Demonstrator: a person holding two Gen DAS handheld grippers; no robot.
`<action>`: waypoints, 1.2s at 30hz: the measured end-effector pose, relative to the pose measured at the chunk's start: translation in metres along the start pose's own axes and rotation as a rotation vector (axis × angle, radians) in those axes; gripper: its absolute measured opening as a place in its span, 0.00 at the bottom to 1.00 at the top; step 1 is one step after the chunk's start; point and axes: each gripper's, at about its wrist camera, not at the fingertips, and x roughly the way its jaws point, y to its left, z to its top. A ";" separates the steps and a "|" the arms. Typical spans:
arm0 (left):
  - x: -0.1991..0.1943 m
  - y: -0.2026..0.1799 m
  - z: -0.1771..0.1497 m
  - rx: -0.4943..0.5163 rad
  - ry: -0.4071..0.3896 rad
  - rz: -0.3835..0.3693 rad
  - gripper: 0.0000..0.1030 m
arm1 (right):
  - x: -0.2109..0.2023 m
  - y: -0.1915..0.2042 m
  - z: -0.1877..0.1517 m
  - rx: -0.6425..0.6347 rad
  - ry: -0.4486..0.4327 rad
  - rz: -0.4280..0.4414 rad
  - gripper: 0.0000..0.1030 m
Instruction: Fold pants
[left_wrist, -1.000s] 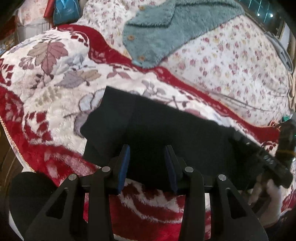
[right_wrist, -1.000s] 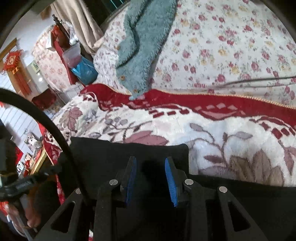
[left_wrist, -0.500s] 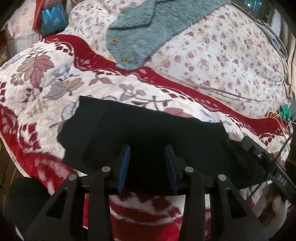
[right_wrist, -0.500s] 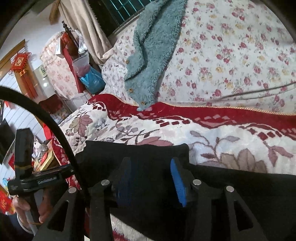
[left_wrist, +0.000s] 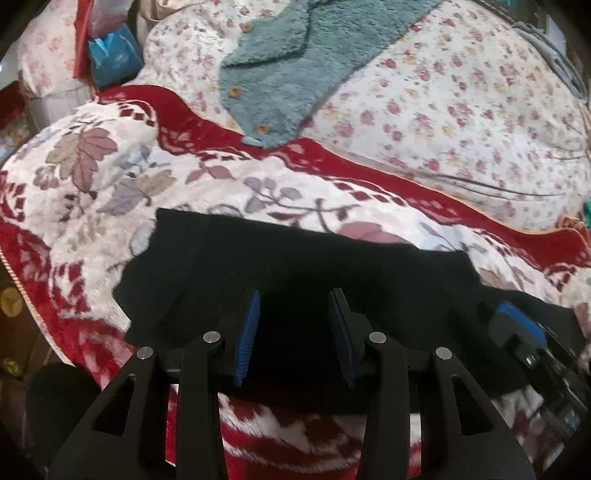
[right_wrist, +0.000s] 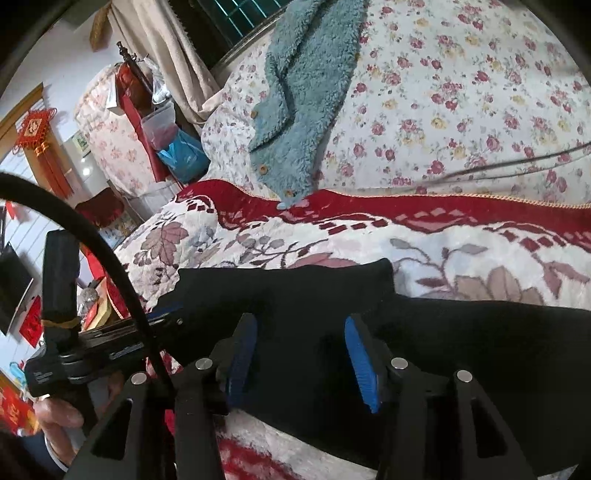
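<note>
The black pants (left_wrist: 295, 266) lie folded on the red and white floral blanket (left_wrist: 92, 177), a flat dark band running left to right. My left gripper (left_wrist: 294, 302) is open just above their near edge, empty. In the right wrist view the pants (right_wrist: 295, 295) lie across the lower half. My right gripper (right_wrist: 301, 332) is open over them, empty. The right gripper's blue pad shows at the right edge of the left wrist view (left_wrist: 517, 321). The left gripper body shows at the left in the right wrist view (right_wrist: 92, 343).
A teal fleece garment (left_wrist: 295, 66) lies on the flowered quilt (left_wrist: 461, 110) behind the blanket. A thin dark cable (right_wrist: 517, 162) crosses the quilt. Bags and a blue packet (left_wrist: 114, 59) stand beside the bed at far left. The blanket's edge (left_wrist: 22, 295) drops off at left.
My right gripper has opened wider over the pants. Both grippers have drawn back a little toward the near edge; the pants lie as before.
</note>
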 end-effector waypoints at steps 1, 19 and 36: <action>0.001 0.001 0.001 -0.003 0.000 0.012 0.37 | 0.001 0.001 0.000 0.003 0.001 0.005 0.47; 0.004 0.007 -0.003 -0.021 0.011 0.033 0.37 | 0.009 0.008 -0.004 -0.003 0.021 0.000 0.50; -0.003 -0.043 -0.001 0.026 0.015 -0.067 0.43 | -0.015 -0.022 0.001 0.060 -0.029 -0.058 0.58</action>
